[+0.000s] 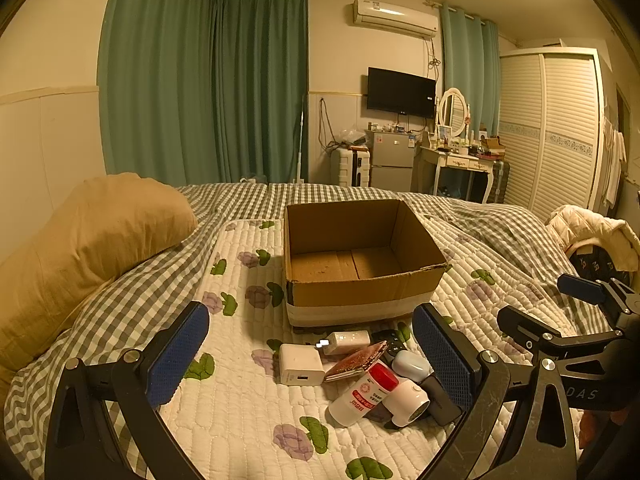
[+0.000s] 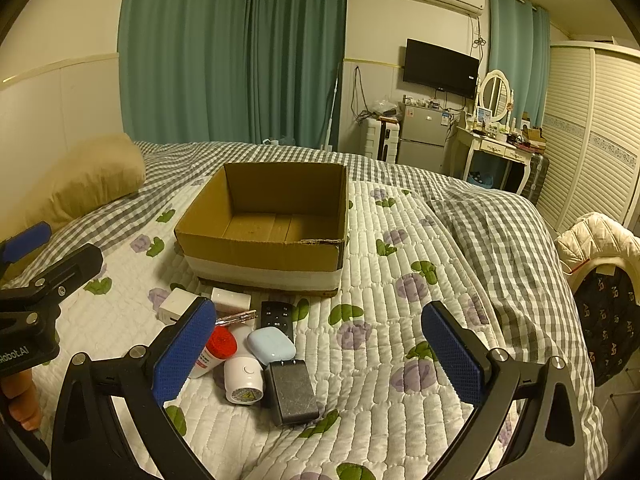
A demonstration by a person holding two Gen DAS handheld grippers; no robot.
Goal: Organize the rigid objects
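Note:
An empty open cardboard box [image 1: 360,264] [image 2: 264,236] stands on the quilted bed. In front of it lies a pile of small items: a white charger cube [image 1: 300,364] [image 2: 176,304], a white adapter [image 1: 348,342] [image 2: 231,299], a white bottle with a red cap [image 1: 362,394] [image 2: 216,350], a black remote [image 2: 276,314], a pale blue case [image 1: 412,366] [image 2: 272,346], a white round plug [image 1: 408,404] [image 2: 244,380] and a black power brick [image 2: 290,392]. My left gripper [image 1: 312,356] is open above the pile. My right gripper [image 2: 320,354] is open to the pile's right. Both are empty.
A tan pillow [image 1: 92,248] lies at the left on the checked sheet. A white jacket on a chair [image 2: 600,248] stands at the bed's right edge. A fridge [image 1: 390,158], dressing table and wardrobe line the far wall.

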